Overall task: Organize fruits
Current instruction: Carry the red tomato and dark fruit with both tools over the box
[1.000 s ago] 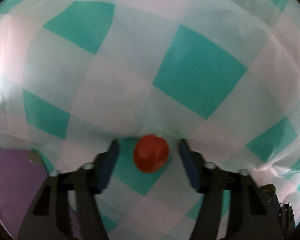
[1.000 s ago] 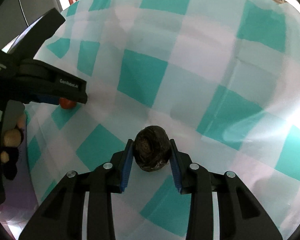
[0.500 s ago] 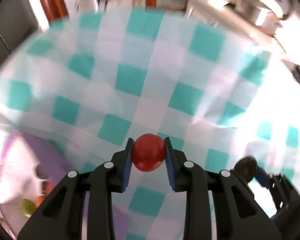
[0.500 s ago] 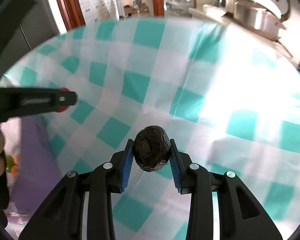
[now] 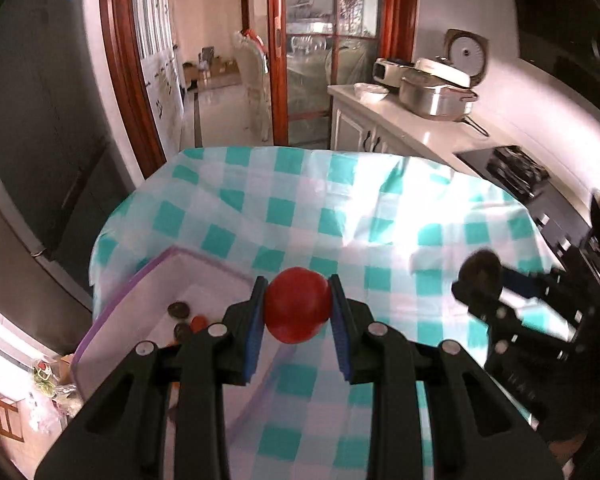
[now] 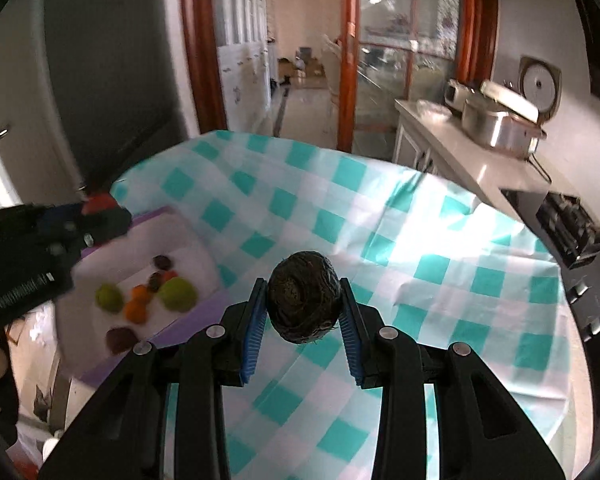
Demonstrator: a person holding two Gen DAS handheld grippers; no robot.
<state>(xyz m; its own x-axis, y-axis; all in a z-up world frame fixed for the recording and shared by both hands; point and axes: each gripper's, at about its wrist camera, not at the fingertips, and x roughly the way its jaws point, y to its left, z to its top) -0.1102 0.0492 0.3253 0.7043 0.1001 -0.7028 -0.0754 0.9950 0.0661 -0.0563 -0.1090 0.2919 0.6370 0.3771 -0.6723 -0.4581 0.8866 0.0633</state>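
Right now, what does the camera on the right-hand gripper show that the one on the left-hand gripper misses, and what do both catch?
Only the right wrist view shows the two green fruits and the orange ones lying in the purple-rimmed tray, plus the dark wrinkled fruit up close, pinched by the right gripper.

Only the left wrist view shows the red fruit up close, clamped in the left gripper, which hides most of the tray's contents.

Both show the teal checked tablecloth, the tray, the counter with the metal pot, and the other gripper at the frame's edge.

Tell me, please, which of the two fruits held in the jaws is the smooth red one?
The red fruit in the left gripper; the right gripper holds a dark, wrinkled fruit.
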